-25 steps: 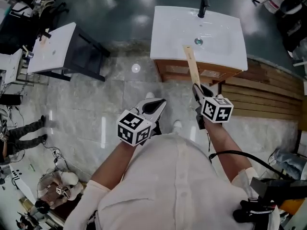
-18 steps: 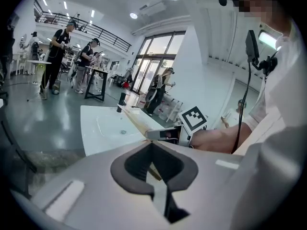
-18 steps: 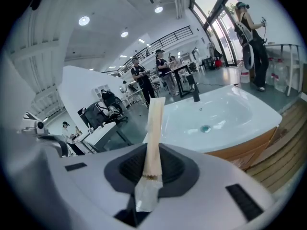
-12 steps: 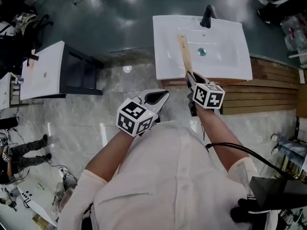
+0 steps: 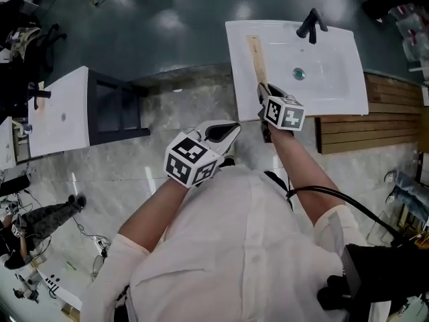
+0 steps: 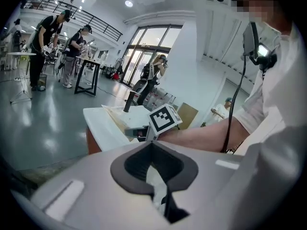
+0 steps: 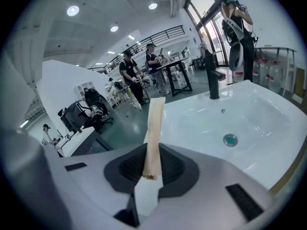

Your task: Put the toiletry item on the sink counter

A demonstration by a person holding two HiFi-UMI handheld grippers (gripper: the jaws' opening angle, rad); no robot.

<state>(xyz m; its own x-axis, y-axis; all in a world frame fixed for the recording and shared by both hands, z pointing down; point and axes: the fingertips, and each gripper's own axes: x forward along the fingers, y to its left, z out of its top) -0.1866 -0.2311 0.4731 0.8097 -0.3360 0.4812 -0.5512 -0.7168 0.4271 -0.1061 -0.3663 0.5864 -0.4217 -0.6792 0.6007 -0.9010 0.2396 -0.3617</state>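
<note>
Head view: looks steeply down on a white sink surface (image 5: 342, 96) with a black faucet (image 5: 312, 24) at the far edge and a drain (image 5: 299, 74) in the basin. Shows the right tongs (image 5: 263, 89) at the near left part of that surface, clamped on the near end of a long, thin, tan toiletry item (image 5: 255, 56). Points away from the person, long axis running front to back over the flat strip left of the basin. Cannot tell whether touching the surface. Shows the left tongs (image 5: 224, 131) back by the person's chest, over the floor (image 5: 167, 113), well apart from the sink.

Left gripper view: left tongs (image 6: 152, 152) pressed together, holding nothing.

Right gripper view: right tongs (image 7: 152, 164) clamped on the toiletry item (image 7: 154, 128). Juts straight ahead from the pads, leaning slightly right, with the basin, drain (image 7: 230, 139) and faucet (image 7: 211, 80) to its right.
</note>
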